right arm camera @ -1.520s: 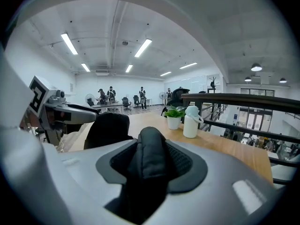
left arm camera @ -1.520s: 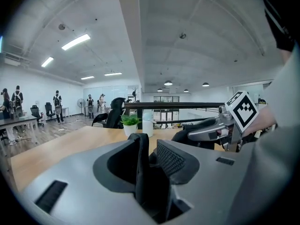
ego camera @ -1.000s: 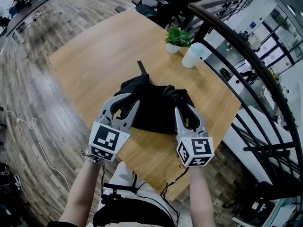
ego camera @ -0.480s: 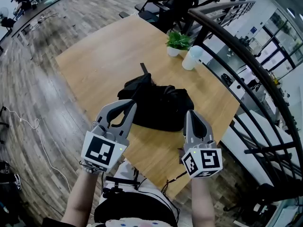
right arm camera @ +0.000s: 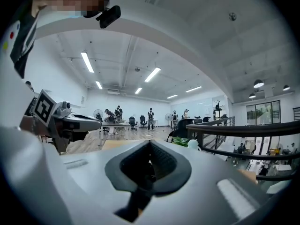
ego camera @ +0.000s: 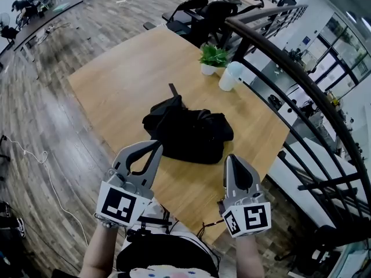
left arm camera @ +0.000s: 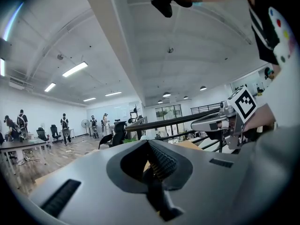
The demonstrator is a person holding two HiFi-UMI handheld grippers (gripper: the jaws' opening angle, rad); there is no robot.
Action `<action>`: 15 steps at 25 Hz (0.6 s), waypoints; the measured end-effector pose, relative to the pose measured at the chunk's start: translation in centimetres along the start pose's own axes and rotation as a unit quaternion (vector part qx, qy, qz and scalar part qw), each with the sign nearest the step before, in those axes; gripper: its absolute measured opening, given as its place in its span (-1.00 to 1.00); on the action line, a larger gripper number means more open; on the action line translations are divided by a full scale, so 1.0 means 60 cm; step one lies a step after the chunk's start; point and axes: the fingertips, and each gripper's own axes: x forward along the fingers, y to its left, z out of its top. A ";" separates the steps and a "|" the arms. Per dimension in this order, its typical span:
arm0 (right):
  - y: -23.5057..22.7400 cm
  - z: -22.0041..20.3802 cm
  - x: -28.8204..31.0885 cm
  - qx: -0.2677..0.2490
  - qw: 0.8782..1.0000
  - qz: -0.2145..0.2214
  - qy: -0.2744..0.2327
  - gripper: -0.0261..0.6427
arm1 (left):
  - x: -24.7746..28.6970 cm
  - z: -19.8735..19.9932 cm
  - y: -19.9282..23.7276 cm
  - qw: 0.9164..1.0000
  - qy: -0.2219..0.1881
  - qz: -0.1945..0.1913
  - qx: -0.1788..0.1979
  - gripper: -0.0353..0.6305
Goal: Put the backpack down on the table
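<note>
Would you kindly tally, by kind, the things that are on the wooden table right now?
Backpack: 1
Potted plant: 1
White cup: 1
Total: 3

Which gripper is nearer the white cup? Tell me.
Right. The right gripper is on the backpack's near side, in line with the white cup; the left gripper is farther left.
</note>
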 end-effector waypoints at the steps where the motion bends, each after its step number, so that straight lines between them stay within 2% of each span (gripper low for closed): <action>1: 0.004 -0.001 -0.005 -0.001 1.000 0.002 0.002 -0.89 | -0.004 -0.001 -0.003 1.000 0.001 -0.002 0.000 -0.88; 6: 0.006 -0.012 -0.020 -0.012 1.000 -0.015 0.002 -0.89 | -0.013 -0.009 -0.017 1.000 0.001 -0.008 -0.015 -0.88; 15: 0.003 -0.021 -0.020 -0.007 1.000 -0.027 0.004 -0.89 | -0.016 -0.031 -0.029 1.000 0.010 -0.015 -0.016 -0.88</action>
